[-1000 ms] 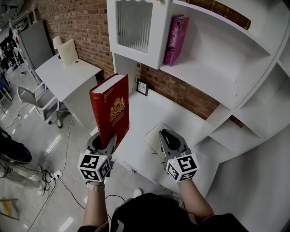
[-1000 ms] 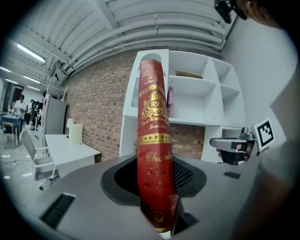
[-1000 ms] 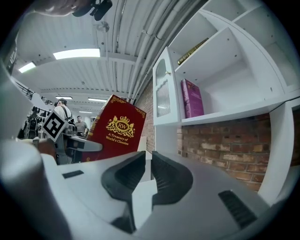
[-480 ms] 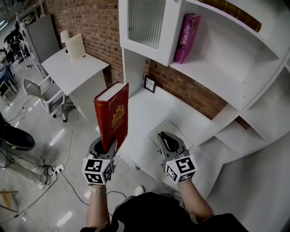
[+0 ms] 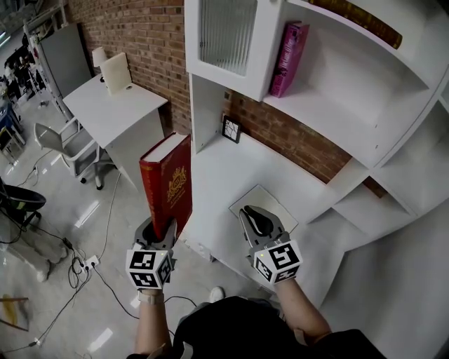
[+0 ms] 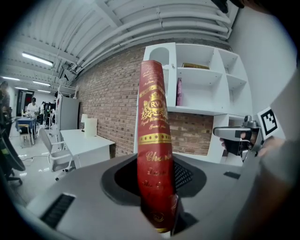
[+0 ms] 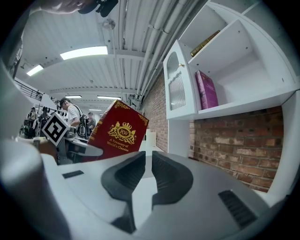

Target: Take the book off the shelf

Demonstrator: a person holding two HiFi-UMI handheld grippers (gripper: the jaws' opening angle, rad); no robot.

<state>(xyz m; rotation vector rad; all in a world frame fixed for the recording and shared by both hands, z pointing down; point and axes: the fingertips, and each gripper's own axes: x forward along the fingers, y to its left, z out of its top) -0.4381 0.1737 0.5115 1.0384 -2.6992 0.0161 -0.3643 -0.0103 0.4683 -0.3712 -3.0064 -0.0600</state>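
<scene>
A thick red book point(image 5: 167, 184) with a gold crest stands upright in my left gripper point(image 5: 160, 231), which is shut on its lower end. The book hangs over the left edge of the white desk point(image 5: 224, 175), below the shelf unit. In the left gripper view the red book's spine point(image 6: 154, 140) rises straight up from between the jaws of the left gripper point(image 6: 157, 187). My right gripper point(image 5: 258, 221) hovers over the desk's front, shut and empty. From the right gripper view the red book's cover point(image 7: 117, 133) shows to the left, beyond the right gripper point(image 7: 149, 168).
A pink book point(image 5: 291, 59) leans on the middle shelf and a brown book point(image 5: 358, 21) lies on the shelf above. A glass-door cabinet point(image 5: 224, 35) hangs at upper left. A small framed picture point(image 5: 232, 129) and a white square pad point(image 5: 275, 202) sit on the desk. A second desk point(image 5: 116, 112) and a chair point(image 5: 59, 144) stand at left.
My left gripper has brought the red book lower and slightly left, down beside the desk's left edge. The right gripper has stayed almost still.
</scene>
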